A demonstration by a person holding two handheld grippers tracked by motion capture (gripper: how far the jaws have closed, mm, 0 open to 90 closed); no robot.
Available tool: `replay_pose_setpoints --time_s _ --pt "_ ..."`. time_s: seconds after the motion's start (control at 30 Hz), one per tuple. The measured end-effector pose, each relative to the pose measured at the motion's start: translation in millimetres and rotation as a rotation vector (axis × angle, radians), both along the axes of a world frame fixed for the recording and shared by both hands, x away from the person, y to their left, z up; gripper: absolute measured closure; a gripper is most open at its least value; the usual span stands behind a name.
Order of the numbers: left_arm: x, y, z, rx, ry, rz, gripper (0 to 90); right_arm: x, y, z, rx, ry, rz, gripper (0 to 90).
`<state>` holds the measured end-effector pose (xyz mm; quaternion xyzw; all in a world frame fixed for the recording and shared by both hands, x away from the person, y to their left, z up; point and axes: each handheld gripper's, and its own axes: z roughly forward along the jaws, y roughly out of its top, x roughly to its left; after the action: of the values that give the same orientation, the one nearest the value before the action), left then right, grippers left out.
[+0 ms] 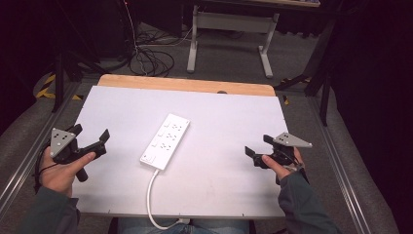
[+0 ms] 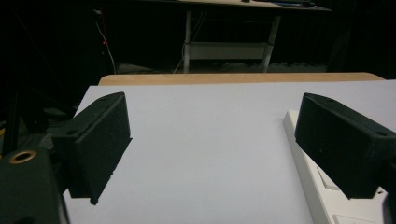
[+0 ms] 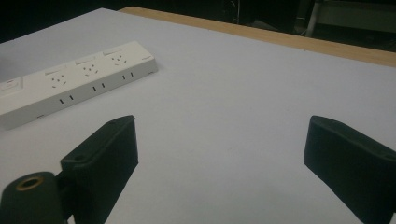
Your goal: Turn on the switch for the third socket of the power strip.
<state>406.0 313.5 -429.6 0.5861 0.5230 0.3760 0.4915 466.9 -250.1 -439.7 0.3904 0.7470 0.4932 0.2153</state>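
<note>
A white power strip [image 1: 165,141] lies slantwise in the middle of the white table top [image 1: 224,170], and its white cable [image 1: 152,195] runs off the near edge. My left gripper [image 1: 91,133] hovers to its left, held in a hand, jaws wide apart and empty. In the left gripper view the left gripper [image 2: 219,154] stands open over bare white surface, with the power strip [image 2: 317,191] by its right-hand jaw. My right gripper [image 1: 259,145] sits to the strip's right, also open. The right gripper view has the right gripper [image 3: 224,154] empty and the power strip [image 3: 74,81] far off at upper left.
A wooden strip [image 1: 185,84] borders the table's far edge. Beyond it stand the legs of another table [image 1: 229,34] and loose cables on the floor [image 1: 151,61]. Metal rails [image 1: 341,161] run along both sides of the table.
</note>
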Motion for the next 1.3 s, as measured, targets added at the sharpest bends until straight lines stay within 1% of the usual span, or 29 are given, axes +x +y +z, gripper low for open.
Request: replay_pose_setpoints --time_s 0.2,0.27,0.37,0.57,0.67,0.8,0.9,0.97,1.07,1.13,1.3 --pt "0.5 0.9 -0.5 -0.004 0.01 0.003 17.6 0.0 -0.4 -0.2 0.001 0.001 0.0 10.3" --pt "0.7 1.4 -0.6 0.001 0.015 -0.001 20.3 0.1 -0.4 -0.3 0.0 0.001 0.0 10.3" --pt "0.9 1.9 -0.8 -0.001 0.021 -0.001 26.7 0.1 -0.6 -0.2 -0.001 0.001 -0.003 10.3" --pt "2.1 1.4 -1.5 0.008 0.015 -0.008 33.6 -0.9 -1.5 -0.1 -0.004 -0.001 -0.004 10.3" --pt "2.1 1.3 -1.4 0.013 0.021 -0.015 38.5 -1.4 -2.0 0.0 -0.002 -0.002 -0.003 10.3" --pt "2.6 2.0 0.6 0.002 0.01 -0.019 47.4 -1.7 -2.4 -0.2 -0.001 -0.001 -0.005 10.4" --pt "3.1 1.8 0.1 -0.002 0.019 -0.034 53.3 -1.8 -2.5 -0.1 -0.001 -0.002 -0.005 10.3" --pt "3.1 1.6 0.4 -0.004 0.018 -0.041 57.7 -2.1 -2.3 0.1 0.001 -0.002 -0.007 10.4" --pt "2.4 2.8 1.7 0.003 0.017 -0.042 65.9 -2.1 -2.7 -0.1 -0.003 -0.002 -0.006 10.4" --pt "2.2 4.3 1.9 -0.005 0.006 -0.037 72.8 -2.5 -2.7 0.1 0.0 -0.003 -0.006 10.4" --pt "2.0 7.3 2.4 -0.012 0.002 -0.032 82.5 -2.1 -3.1 -0.3 -0.003 -0.004 -0.004 10.4"
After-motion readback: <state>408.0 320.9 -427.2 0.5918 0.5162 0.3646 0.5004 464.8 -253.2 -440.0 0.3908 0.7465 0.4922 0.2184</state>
